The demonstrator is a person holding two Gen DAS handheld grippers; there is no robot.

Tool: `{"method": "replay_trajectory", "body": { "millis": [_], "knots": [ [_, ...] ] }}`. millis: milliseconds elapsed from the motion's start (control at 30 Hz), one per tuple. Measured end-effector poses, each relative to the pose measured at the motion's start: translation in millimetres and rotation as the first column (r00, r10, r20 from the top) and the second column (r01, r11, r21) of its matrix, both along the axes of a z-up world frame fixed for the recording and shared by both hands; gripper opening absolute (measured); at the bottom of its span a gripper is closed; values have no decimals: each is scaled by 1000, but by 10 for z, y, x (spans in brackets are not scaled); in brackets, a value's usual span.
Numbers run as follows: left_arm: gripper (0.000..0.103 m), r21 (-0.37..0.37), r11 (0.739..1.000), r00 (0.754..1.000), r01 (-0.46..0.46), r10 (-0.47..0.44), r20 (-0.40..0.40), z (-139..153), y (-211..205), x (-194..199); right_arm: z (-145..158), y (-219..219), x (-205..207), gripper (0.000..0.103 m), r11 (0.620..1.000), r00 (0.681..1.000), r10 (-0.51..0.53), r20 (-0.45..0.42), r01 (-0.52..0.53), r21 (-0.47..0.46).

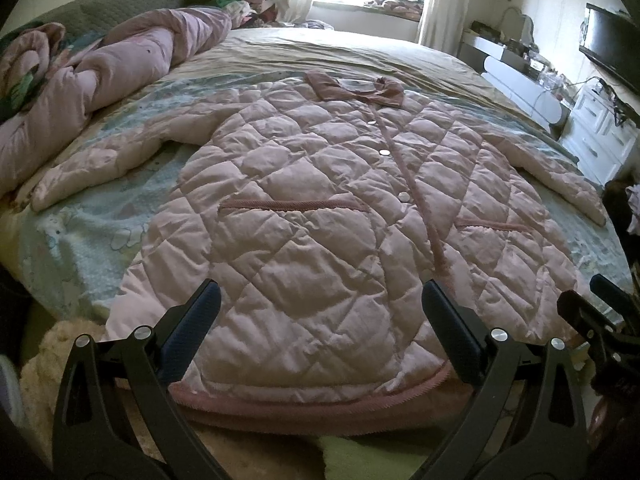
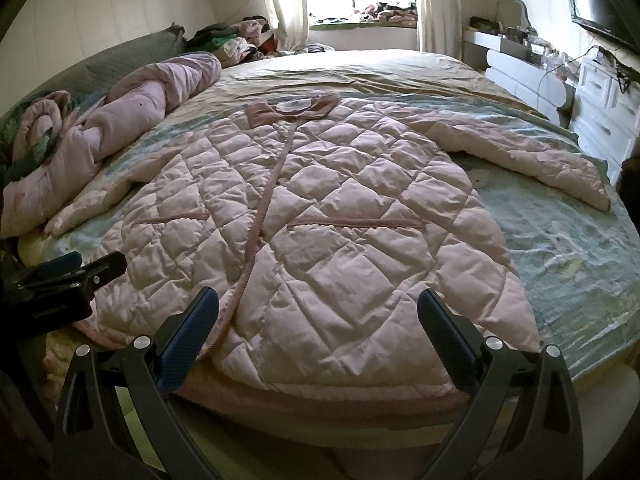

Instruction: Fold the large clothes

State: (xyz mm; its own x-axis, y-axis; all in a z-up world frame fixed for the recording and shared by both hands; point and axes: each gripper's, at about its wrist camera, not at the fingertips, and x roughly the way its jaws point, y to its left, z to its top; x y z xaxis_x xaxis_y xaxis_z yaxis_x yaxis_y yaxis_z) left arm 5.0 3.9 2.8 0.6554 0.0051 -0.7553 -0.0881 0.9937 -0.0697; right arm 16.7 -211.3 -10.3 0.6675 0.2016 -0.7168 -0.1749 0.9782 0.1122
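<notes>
- A pink quilted coat [image 1: 320, 208] is lying spread flat, front up, on the bed [image 1: 360, 52], sleeves out to both sides.
- The left gripper [image 1: 320, 320] is hovering released over the coat's hem.
- The right gripper [image 2: 318, 322] is also hanging released, gripping nothing.
- A rolled pink duvet [image 2: 120, 112] is lying at the bed's left.

one quilted coat [image 1: 320, 216], one rolled duvet [image 1: 100, 92], three snap buttons [image 1: 385, 153], two tools [image 1: 320, 308]

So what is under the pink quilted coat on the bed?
The pink quilted coat lies flat on a light blue patterned blanket, which shows around its body and sleeves. Further back comes a beige sheet. What lies directly beneath the coat's middle is covered.
</notes>
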Motion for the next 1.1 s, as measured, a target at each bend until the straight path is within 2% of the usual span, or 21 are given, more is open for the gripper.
{"method": "replay_trajectory", "body": {
  "millis": [433,1100],
  "knots": [
    [94,2,999,999,-33,33,-24,-10,103,195,49,70,252,99,999,999,34,2,-34,26],
    [94,-20,996,996,-85,85,4,307,190,679,334,108,836,99,996,997,57,58,-61,71]
  ]
}}
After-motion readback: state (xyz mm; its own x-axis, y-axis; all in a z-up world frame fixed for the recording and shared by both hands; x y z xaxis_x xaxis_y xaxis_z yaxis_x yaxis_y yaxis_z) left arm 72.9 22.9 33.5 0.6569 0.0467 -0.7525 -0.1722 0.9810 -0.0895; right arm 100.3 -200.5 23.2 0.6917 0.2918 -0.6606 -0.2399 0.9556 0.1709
